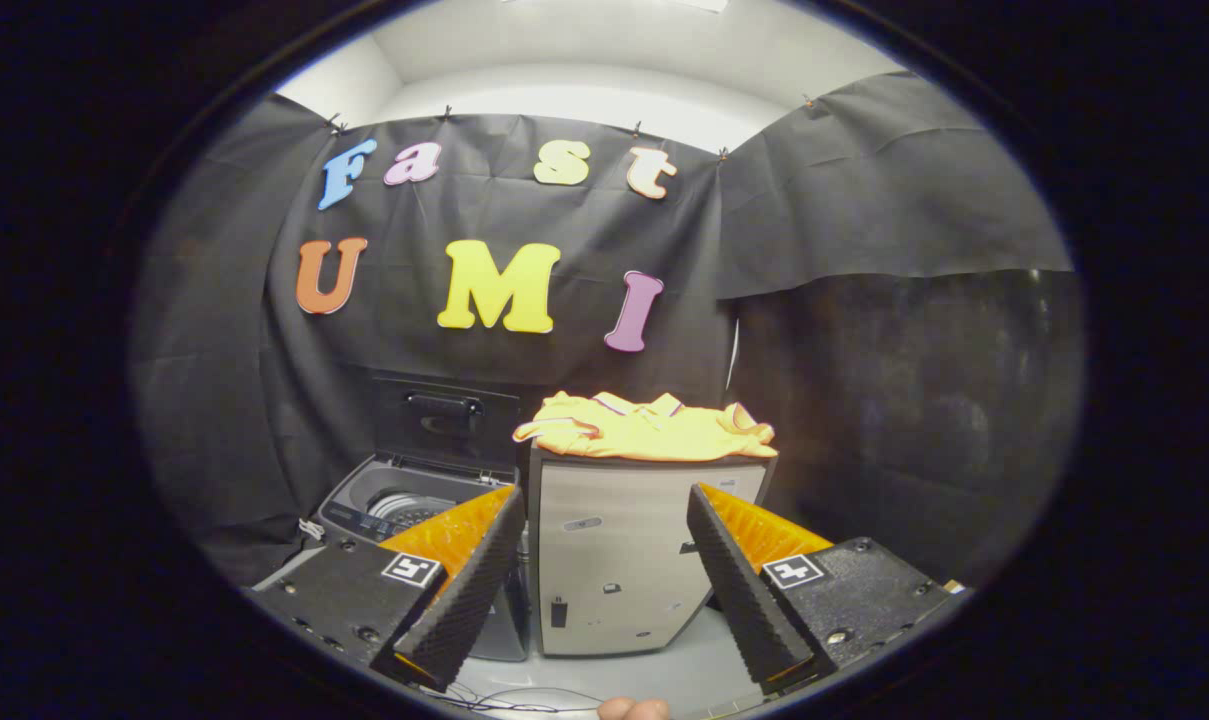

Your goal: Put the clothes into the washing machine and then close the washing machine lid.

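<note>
nothing done yet as far as i can judge: clothes (648,426) piled on the cabinet (614,560) beyond the gripper (604,575), jaws spread and empty, washer (404,505) just left of it with lid (446,420) up, so loading and closing remain.

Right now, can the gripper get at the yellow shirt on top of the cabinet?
Probably yes: the gripper is open, the yellow shirt lies uncovered on the grey cabinet beyond the fingers, nothing between.
</note>
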A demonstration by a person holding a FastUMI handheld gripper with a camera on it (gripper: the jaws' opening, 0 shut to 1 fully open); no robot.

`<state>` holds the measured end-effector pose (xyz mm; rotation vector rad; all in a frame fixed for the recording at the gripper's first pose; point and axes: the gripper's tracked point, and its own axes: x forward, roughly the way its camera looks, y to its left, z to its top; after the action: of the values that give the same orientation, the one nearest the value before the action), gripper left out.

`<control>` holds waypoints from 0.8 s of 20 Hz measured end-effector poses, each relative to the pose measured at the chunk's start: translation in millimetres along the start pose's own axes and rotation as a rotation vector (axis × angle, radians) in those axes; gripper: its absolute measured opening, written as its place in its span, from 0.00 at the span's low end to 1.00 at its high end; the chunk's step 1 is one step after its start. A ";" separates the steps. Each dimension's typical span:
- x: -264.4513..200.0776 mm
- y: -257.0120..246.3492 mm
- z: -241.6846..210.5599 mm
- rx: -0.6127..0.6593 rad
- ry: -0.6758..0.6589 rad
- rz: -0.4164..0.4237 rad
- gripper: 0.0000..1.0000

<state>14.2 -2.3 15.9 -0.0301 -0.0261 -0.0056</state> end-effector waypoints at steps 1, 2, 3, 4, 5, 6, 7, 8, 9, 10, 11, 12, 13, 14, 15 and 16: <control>0.6 -0.6 1.4 -0.002 -0.001 -0.002 1.00; 1.5 -1.0 1.7 0.002 -0.004 -0.003 1.00; 2.8 -2.0 3.6 0.008 -0.003 -0.007 1.00; 4.3 -4.4 2.9 0.012 0.000 -0.012 1.00; 6.2 -6.1 5.4 0.015 0.002 -0.016 1.00; 9.2 -8.1 7.8 0.016 0.005 -0.019 1.00; 12.9 -10.5 10.5 0.017 0.010 -0.023 1.00; 18.0 -13.4 13.0 0.020 0.017 -0.025 1.00; 23.8 -17.1 16.6 0.027 0.025 -0.023 1.00; 31.1 -21.8 18.5 0.030 0.045 -0.023 1.00; 39.2 -27.4 22.5 0.033 0.059 -0.023 1.00; 46.7 -33.7 31.0 0.039 0.062 -0.027 1.00; 57.5 -41.3 39.8 0.042 0.061 -0.031 1.00; 69.0 -49.1 46.3 0.040 0.061 -0.039 1.00; 81.1 -56.8 52.8 0.031 0.063 -0.049 1.00; 92.7 -63.4 58.7 0.018 0.062 -0.057 1.00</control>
<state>105.0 -64.5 78.9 -0.0112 0.0348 -0.0635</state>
